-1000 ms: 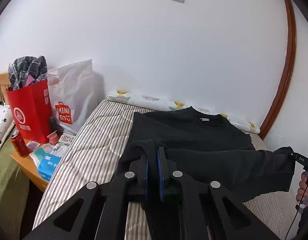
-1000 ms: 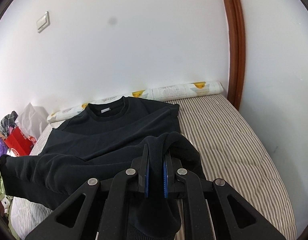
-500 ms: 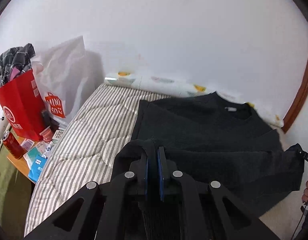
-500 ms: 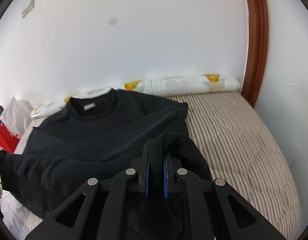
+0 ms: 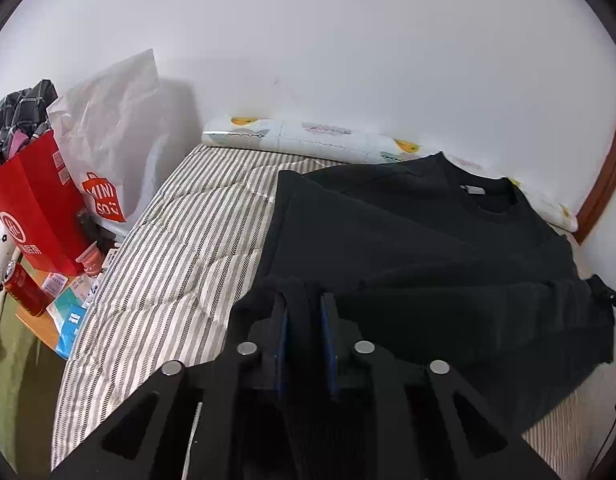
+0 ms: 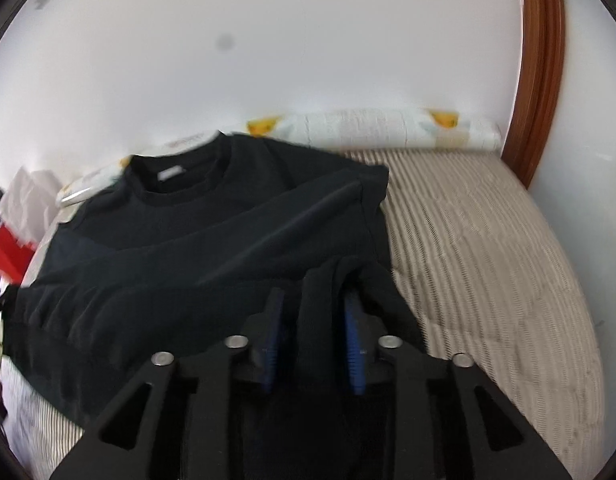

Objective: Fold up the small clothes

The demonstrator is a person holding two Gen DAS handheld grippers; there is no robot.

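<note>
The left gripper and the right gripper are both opening — a fold of the black sweatshirt stands between each pair of blue pads, no longer pressed. The sweatshirt lies on the striped mattress, its lower part folded up over the body, collar toward the wall.

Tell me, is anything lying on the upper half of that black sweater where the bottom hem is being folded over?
Nothing visible. The black sweater lies bare up to its collar, and both the left gripper and right gripper are opening with hem fabric between their jaws.
</note>
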